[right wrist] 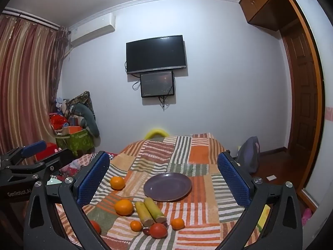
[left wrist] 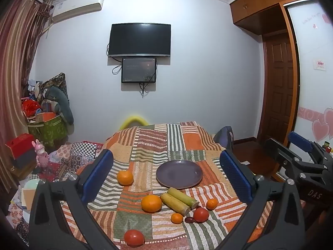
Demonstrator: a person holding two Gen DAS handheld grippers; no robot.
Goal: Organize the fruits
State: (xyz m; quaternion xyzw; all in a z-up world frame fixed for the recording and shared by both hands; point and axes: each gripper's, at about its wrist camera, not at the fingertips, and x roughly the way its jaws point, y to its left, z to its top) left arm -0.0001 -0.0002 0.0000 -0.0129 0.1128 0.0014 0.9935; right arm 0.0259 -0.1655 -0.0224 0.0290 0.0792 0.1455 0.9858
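Before you on the patchwork bedspread [left wrist: 187, 137]: one purple plate [left wrist: 179, 174], two large oranges [left wrist: 151, 203], two small mandarins [left wrist: 177, 218], two red tomatoes [left wrist: 201, 214], two sugarcane pieces [left wrist: 174, 204] lying side by side, and one dark date [left wrist: 189, 220]

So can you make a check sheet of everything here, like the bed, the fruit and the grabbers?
Surface: patchwork striped blanket over a bed.
Job's things: empty purple plate; two large oranges; two small tangerines; two red tomatoes; two sugarcane pieces touching side by side; one small dark red fruit against a tomato.
Clutter: nothing seen among the fruit.
Grippers: left gripper and right gripper both open, holding nothing.
Cables: wires dangling under the wall TV.
Surroundings: green box piled with stuff, striped curtain, wooden door.
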